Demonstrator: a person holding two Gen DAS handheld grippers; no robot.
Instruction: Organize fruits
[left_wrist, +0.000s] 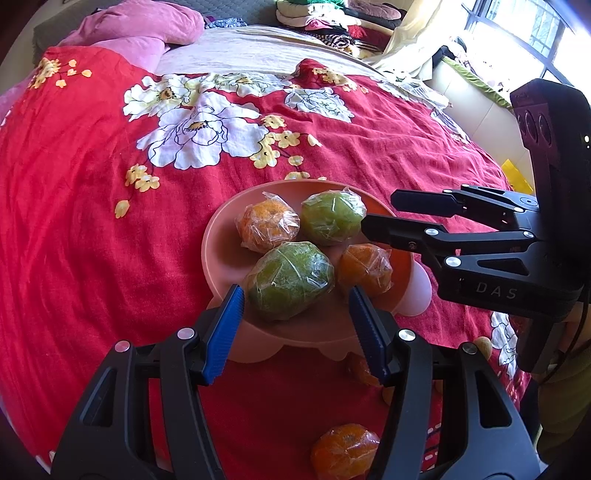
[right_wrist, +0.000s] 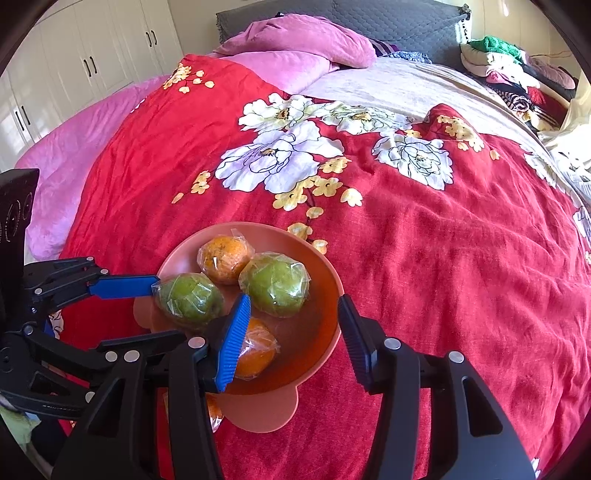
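Between my wide-open left gripper (left_wrist: 295, 325), at 12 o'clock, a film-wrapped green fruit (left_wrist: 290, 280) sits on the plate (left_wrist: 221, 236). Slippery, probably soft: grip mid-body. My right gripper (right_wrist: 295, 325) hovers wide, empty.

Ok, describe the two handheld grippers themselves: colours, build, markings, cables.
Both are matte black plastic linkage frames with silver rivet pins. The left gripper carries ribbed blue finger pads; the right gripper has the same ribbed blue pads. Seen from the left wrist, the right one bears pale "DAS" lettering, a dark camera block with round lenses above it, and a thin black cable at its rear.
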